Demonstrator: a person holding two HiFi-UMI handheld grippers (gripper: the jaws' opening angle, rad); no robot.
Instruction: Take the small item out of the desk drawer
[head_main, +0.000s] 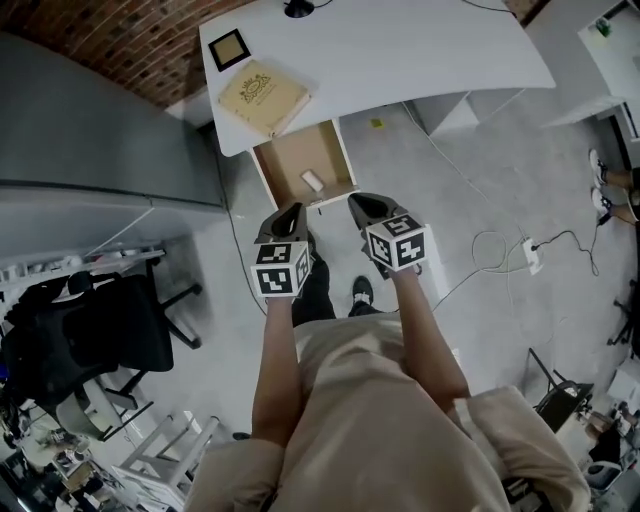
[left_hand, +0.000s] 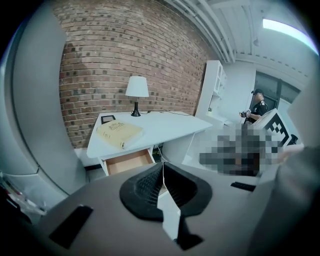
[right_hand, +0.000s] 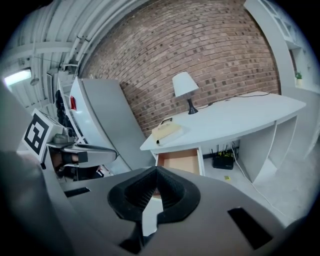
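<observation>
Open drawer (head_main: 295, 155) under the table (head_main: 400, 50) holds the small item (head_main: 313, 180).
Left gripper (head_main: 290, 212) and right gripper (head_main: 365, 203) hover clenched, empty (book (head_main: 263, 97) on top).

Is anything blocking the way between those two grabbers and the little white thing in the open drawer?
Nothing visible does. The drawer is pulled open and the small white item lies uncovered on its floor. The left gripper and right gripper, both shut and empty, hover just short of the drawer's front edge.
</observation>
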